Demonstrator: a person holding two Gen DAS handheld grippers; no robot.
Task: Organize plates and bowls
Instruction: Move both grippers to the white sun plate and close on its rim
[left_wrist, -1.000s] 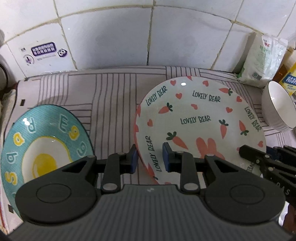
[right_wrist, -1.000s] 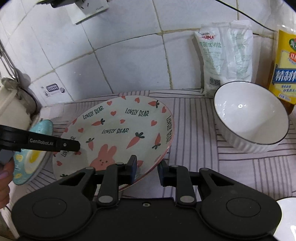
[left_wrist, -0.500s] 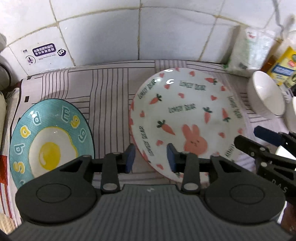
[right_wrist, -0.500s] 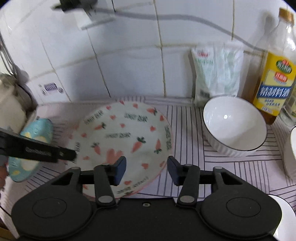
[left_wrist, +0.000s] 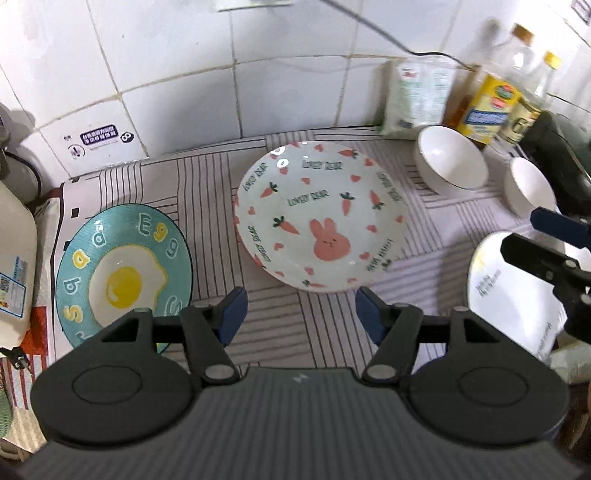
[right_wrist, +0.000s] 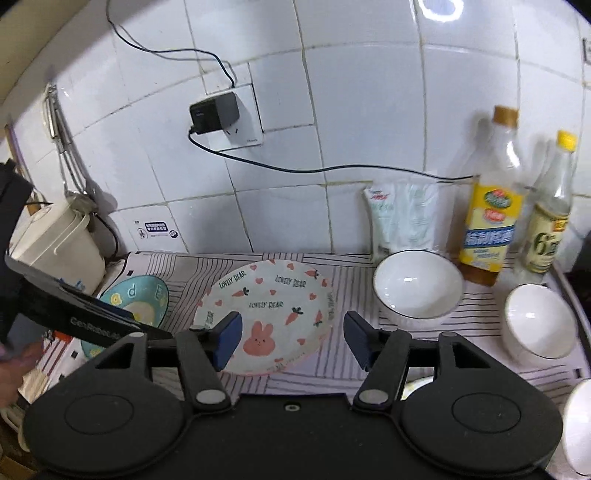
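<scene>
On the striped cloth-covered counter (left_wrist: 207, 184) the round ceramic plate printed with a rabbit and carrots (left_wrist: 321, 218) lies in the middle, flat on the cloth. To its left, apart from it, lies the round plate with a fried-egg picture (left_wrist: 122, 273). To the right of the rabbit plate stands a white ceramic bowl (right_wrist: 417, 284), and further right a second white bowl (right_wrist: 537, 325), both near the tiled wall (right_wrist: 369, 110). Behind the first bowl a soft plastic packet (right_wrist: 404, 218) leans on the wall, with two tall bottles (right_wrist: 491, 206) beside it. A third plate with writing (left_wrist: 513, 295) lies nearer, right of the rabbit plate.
</scene>
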